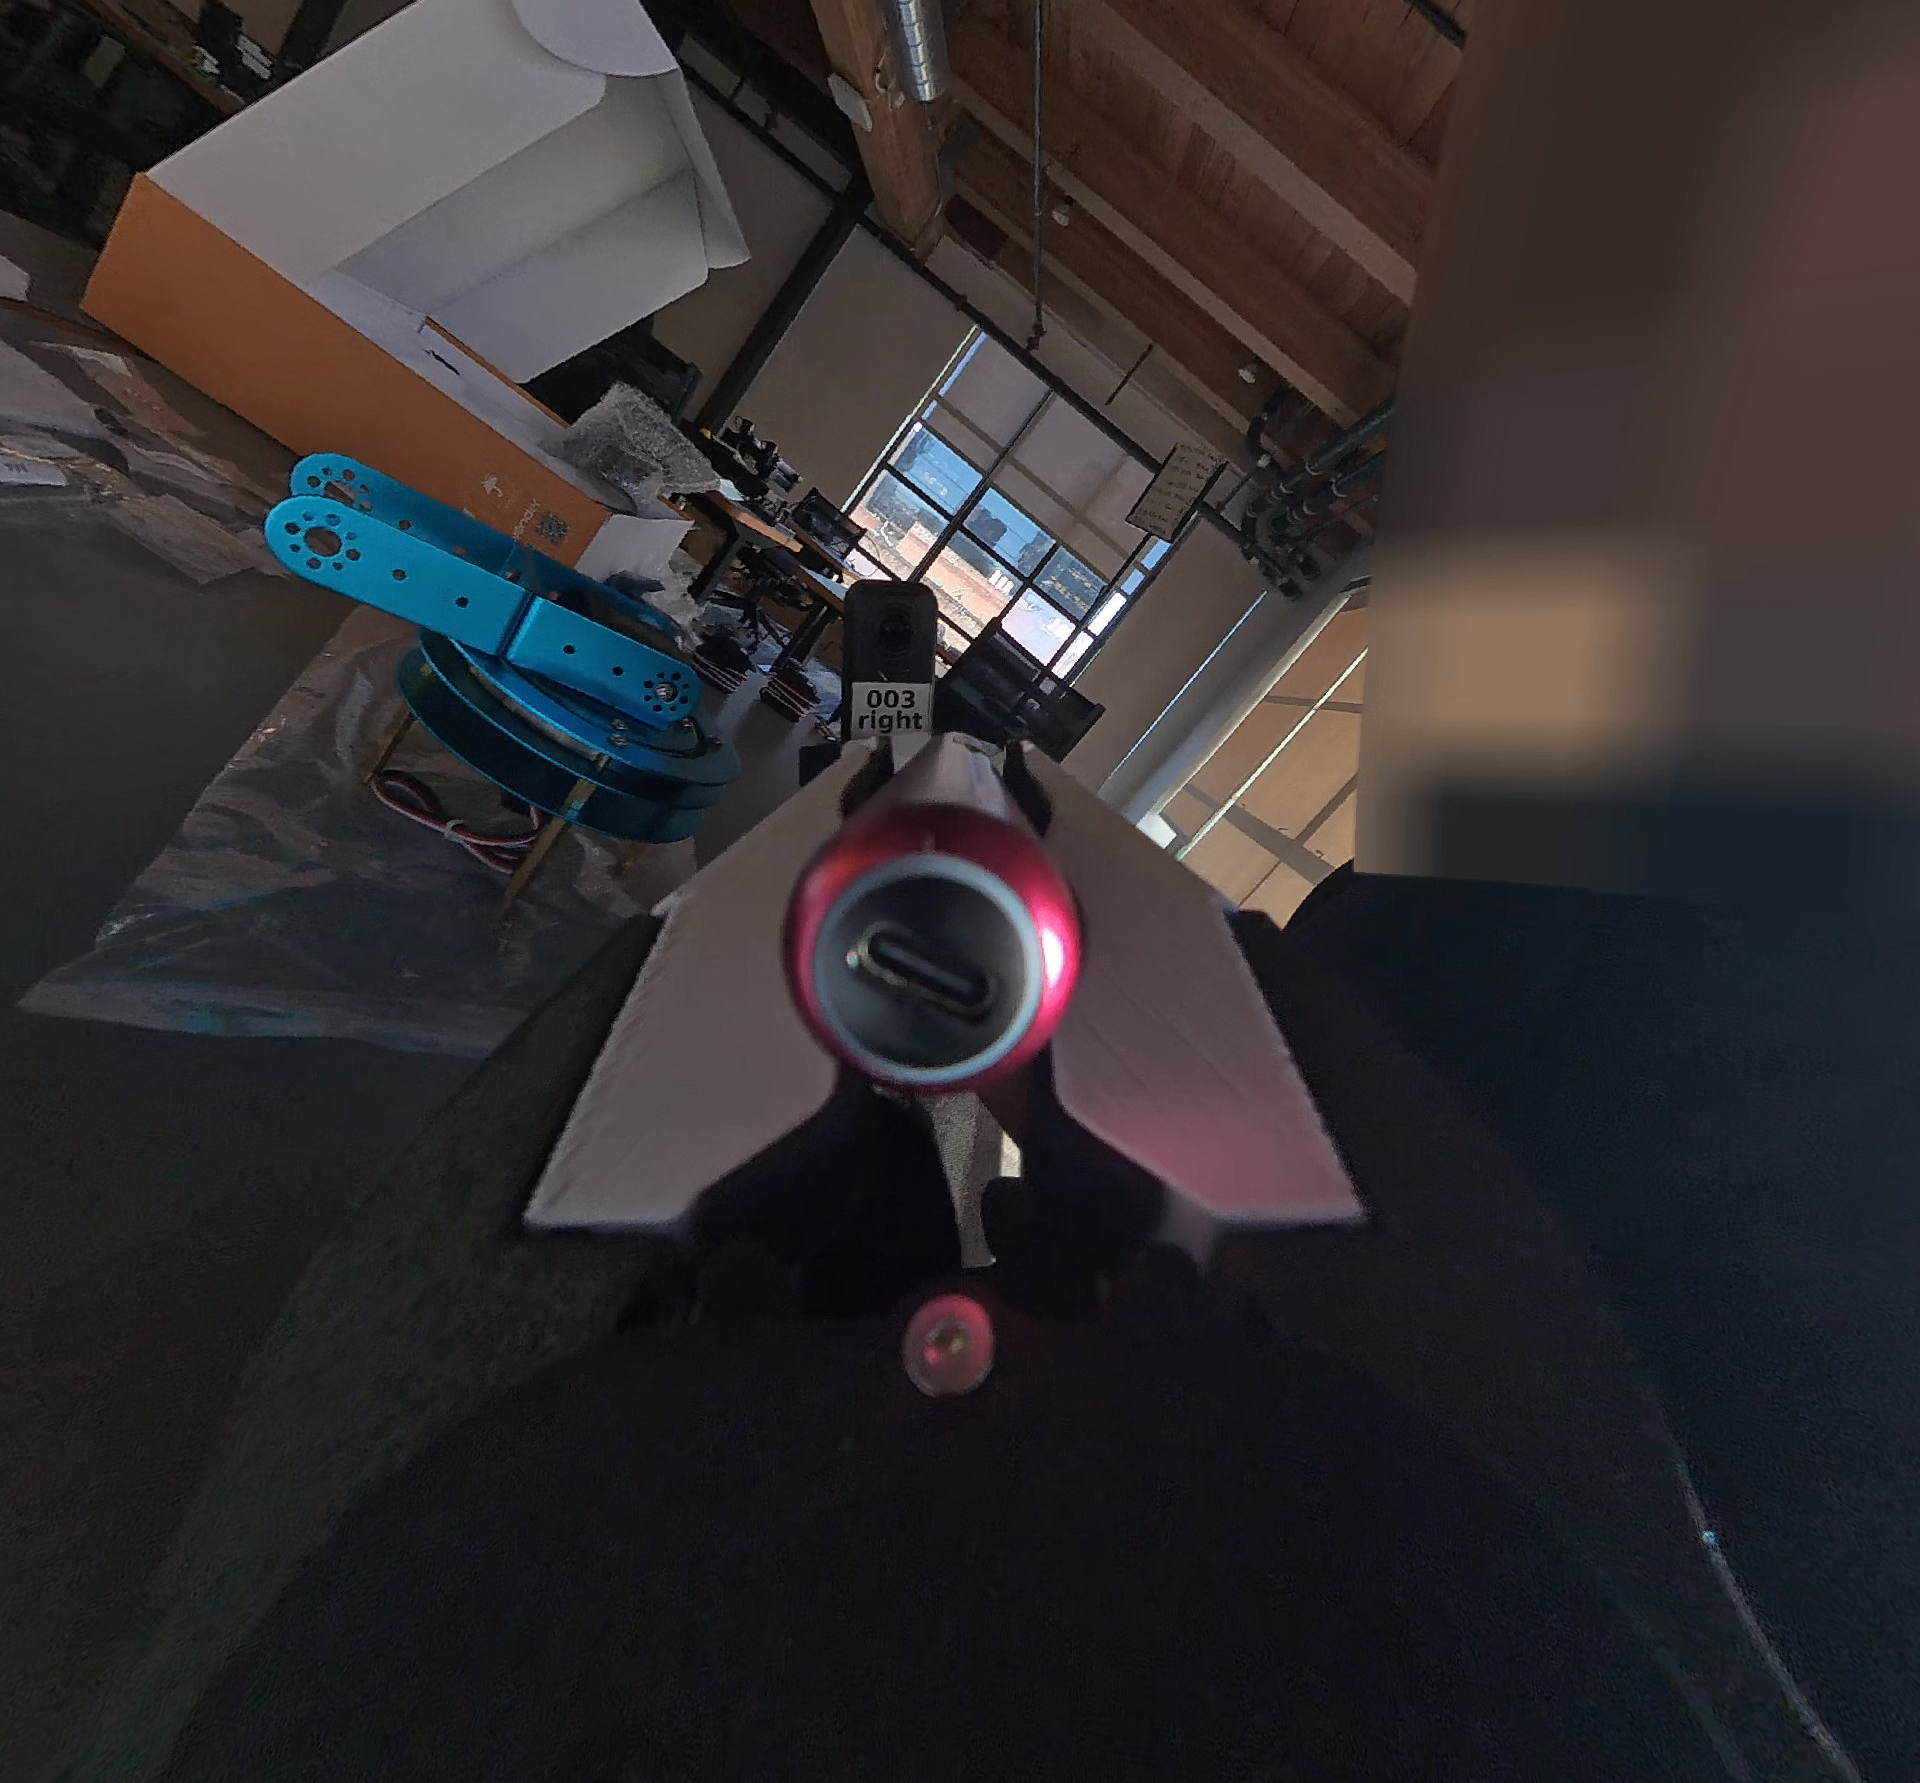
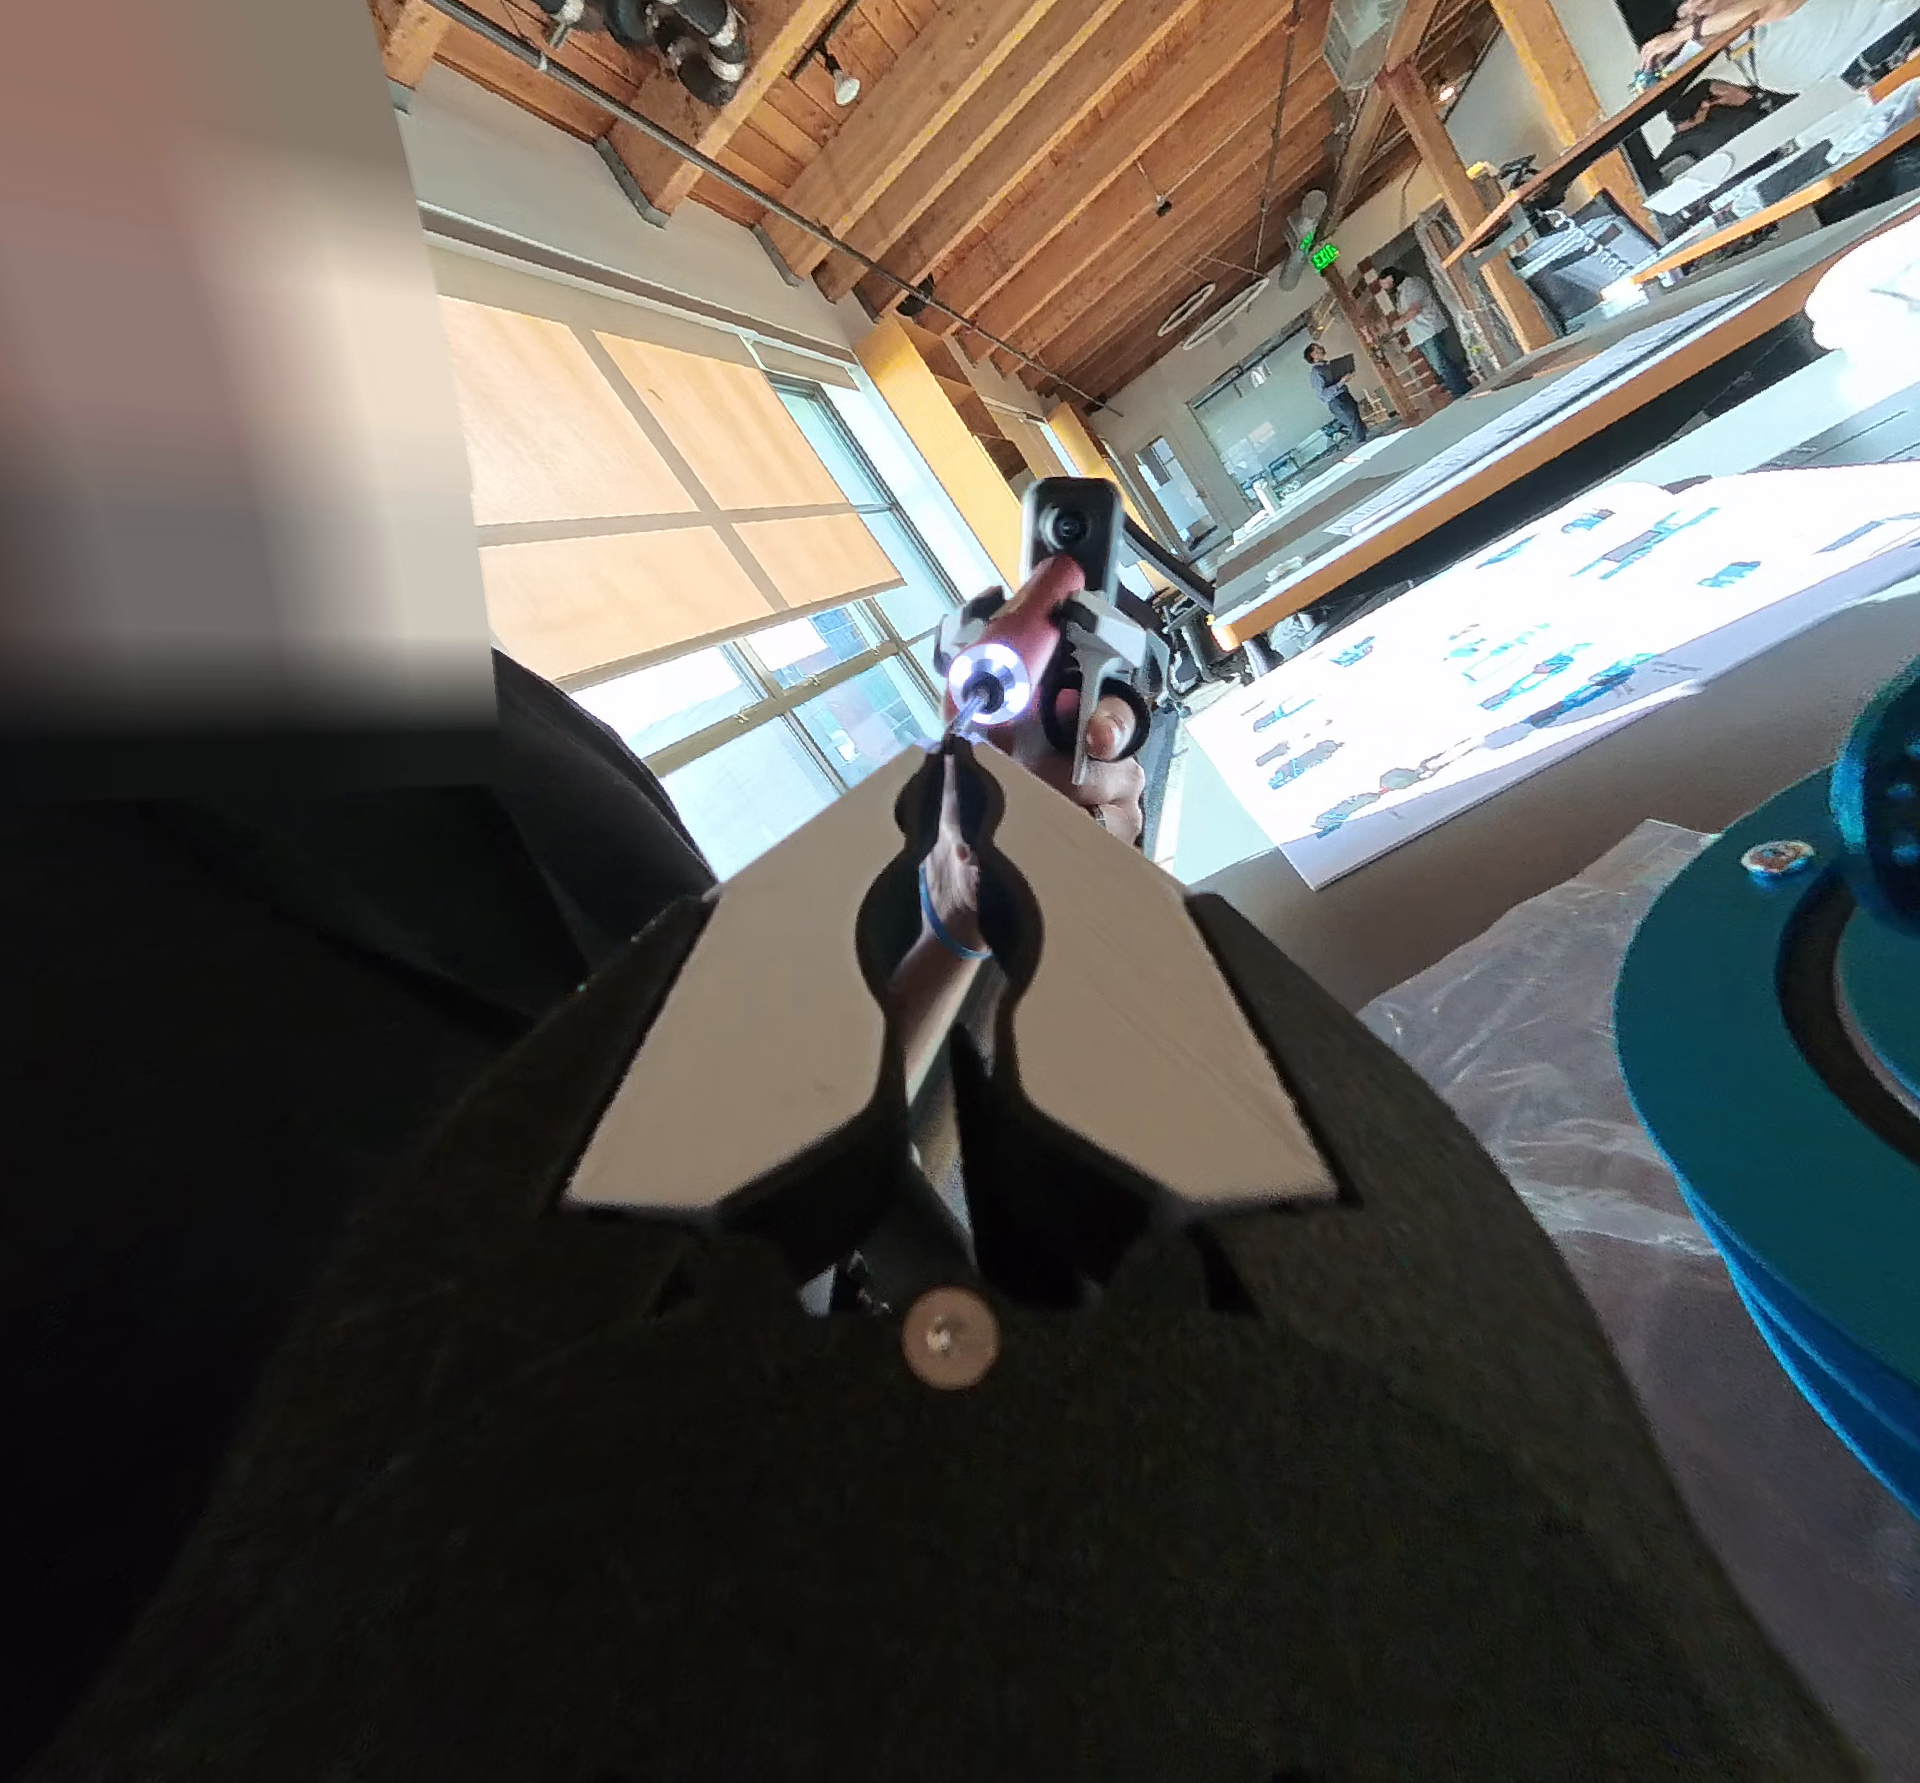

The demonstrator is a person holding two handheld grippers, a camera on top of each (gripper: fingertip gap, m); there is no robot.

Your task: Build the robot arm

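A: The left hand-held gripper [image 1: 940, 902] pinches a red electric screwdriver [image 1: 932, 954] between its pale fingers [image 1: 665, 1037]; the tool's round back end, with a charging socket, faces the camera.

B: And the right hand-held gripper [image 2: 951, 798]?

A: Its pale fingers [image 2: 769, 1006] are pressed almost together, with only a narrow, wavy gap between them. A thin dark piece sits at their tips, but I cannot tell whether it is gripped.

B: Where is the screwdriver seen from that side?

A: In the right wrist view the screwdriver's lit front ring [image 2: 992, 679] and bit point toward the right gripper's tips, very near them. A person's hand [image 2: 1107, 757] holds the left gripper's handle behind it.

B: What lies around them?

A: A blue metal turntable assembly [image 1: 561, 684] with a slotted bracket stands on clear plastic sheeting [image 1: 291, 892] on the worktop [image 1: 125, 653], left of both grippers. An open orange-and-white cardboard box [image 1: 416, 206] sits toward the worktop's far edge. In the right wrist view, a white sheet with small blue pictures [image 2: 1558, 663] lies beyond the turntable.
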